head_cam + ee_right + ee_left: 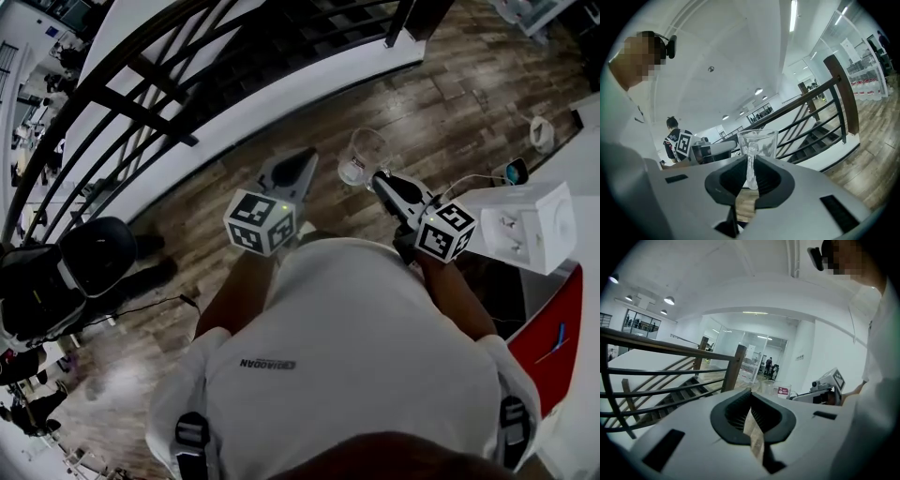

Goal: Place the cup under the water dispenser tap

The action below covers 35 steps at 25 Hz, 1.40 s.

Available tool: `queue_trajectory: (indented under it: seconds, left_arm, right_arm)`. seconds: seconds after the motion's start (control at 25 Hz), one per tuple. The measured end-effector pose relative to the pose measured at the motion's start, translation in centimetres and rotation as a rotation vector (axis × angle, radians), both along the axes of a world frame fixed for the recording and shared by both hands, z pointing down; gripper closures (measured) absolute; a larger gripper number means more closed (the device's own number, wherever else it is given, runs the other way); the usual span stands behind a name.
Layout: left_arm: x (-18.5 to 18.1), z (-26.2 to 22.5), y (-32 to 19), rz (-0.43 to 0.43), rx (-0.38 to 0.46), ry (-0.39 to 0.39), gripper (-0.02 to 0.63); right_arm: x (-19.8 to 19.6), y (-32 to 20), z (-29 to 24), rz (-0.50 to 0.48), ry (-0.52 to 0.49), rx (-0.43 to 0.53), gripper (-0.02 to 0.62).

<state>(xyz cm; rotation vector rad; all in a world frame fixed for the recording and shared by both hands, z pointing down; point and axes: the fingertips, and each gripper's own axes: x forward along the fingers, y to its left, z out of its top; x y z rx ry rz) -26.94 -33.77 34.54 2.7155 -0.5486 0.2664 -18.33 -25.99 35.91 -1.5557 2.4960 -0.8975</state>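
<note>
A clear glass cup point(362, 155) hangs in the air over the wooden floor, with my right gripper point(379, 179) shut on its handle. In the right gripper view the cup point(757, 142) stands upright just beyond the jaws, and its handle is pinched between the pads of the right gripper point(750, 180). My left gripper point(300, 161) is held beside it, to the left, with its jaws closed and nothing in them. From the left gripper point(751, 414) view the cup point(782, 391) shows at the right with a red label. A white box-shaped appliance point(525, 225) sits at the right; I see no tap on it.
A dark stair railing point(141, 103) and a white ledge run across the upper left. A black chair point(84, 258) stands at the left. A white counter point(586, 155) with a red front lies at the right edge. Another person stands far off in the right gripper view.
</note>
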Motion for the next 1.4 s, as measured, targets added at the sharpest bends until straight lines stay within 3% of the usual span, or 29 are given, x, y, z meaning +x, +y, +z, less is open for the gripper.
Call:
queue_trajectory:
  seconds: [1.4]
  left_arm:
    - [12.0,-0.2,19.1,0.233,0.029,-0.032,0.611]
  right_arm:
    - [10.0,20.6,0.5,0.235,-0.033,0.029,0.551]
